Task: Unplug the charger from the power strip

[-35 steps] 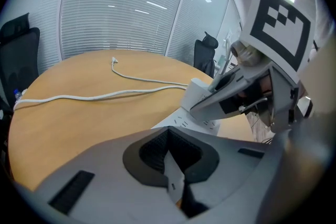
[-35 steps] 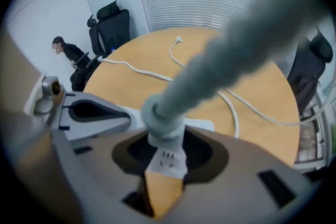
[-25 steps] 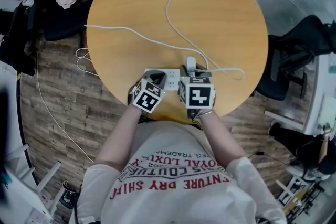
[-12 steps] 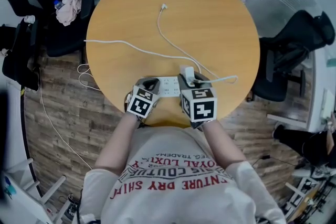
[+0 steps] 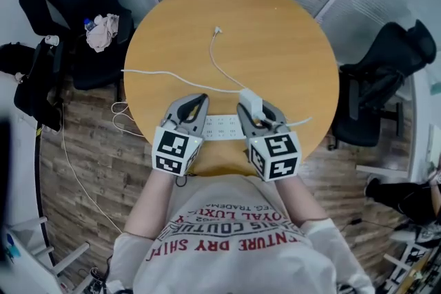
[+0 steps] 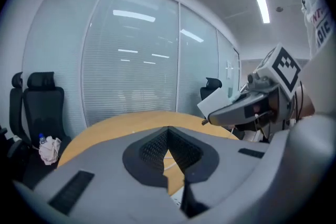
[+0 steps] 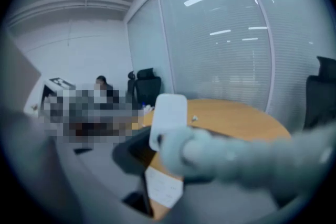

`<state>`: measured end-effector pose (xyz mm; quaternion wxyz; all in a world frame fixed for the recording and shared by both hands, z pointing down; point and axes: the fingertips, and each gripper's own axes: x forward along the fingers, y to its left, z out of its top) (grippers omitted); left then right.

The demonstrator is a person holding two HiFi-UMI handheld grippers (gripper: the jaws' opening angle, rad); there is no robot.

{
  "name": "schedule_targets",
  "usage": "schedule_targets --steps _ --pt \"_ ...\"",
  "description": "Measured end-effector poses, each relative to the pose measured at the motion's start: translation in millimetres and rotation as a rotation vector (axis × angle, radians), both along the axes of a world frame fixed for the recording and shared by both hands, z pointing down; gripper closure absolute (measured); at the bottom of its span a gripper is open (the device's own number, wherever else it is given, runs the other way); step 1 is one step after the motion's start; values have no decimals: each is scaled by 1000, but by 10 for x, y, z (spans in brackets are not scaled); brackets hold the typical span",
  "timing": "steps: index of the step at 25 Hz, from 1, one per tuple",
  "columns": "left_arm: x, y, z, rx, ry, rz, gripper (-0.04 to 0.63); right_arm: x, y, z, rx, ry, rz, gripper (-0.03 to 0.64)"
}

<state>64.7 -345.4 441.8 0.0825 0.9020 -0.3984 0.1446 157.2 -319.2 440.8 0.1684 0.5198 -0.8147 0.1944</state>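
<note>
- The white block-shaped charger (image 5: 251, 104) is clamped between the jaws of my right hand-held gripper (image 5: 258, 117). It is over the right end of the long white power strip (image 5: 224, 127).
- From the left gripper view, the charger (image 6: 216, 103) hangs in the air with its metal prongs bare, pointing down and towards my left. I judge it is already out of its socket and not touching the strip.
- In the right gripper view, the charger (image 7: 169, 118) stands upright, its long axis rising out of the jaws, and the strip (image 7: 164, 189) lies below it.
- Its thin white cable (image 5: 215, 58) runs away from me across the round wooden table (image 5: 275, 45) and ends in a loose plug near the table's middle.
- The strip's long axis runs left to right in front of me, between my two grippers. Its white mains cord (image 5: 165, 72) leaves over the table's left edge.
- My left hand-held gripper (image 5: 193, 107) is clenched on nothing, at the strip's left end. I cannot tell whether it presses on the strip.
- The right gripper owns the next move. I would carry the charger away from the strip, watching that the cable does not drag.
</note>
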Motion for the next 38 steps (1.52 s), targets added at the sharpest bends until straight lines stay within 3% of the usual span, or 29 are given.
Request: schedule_targets --steps 6,10,19,32,38 --pt "-2 59 -1023 192 109 -35 566 -27 -67 -539 200 27 -52 462" --pt "27 243 -1301 269 138 -2 566 -107 -18 -744 287 45 -92 462" --pt "-36 327 -1277 243 182 4 566 -62 19 -761 279 6 -71 462" --pt "-10 357 -1097 231 173 31 566 9 63 -680 243 -15 -55 463" --pt "0 376 -1085 207 210 35 565 5 70 -666 241 -14 -47 463"
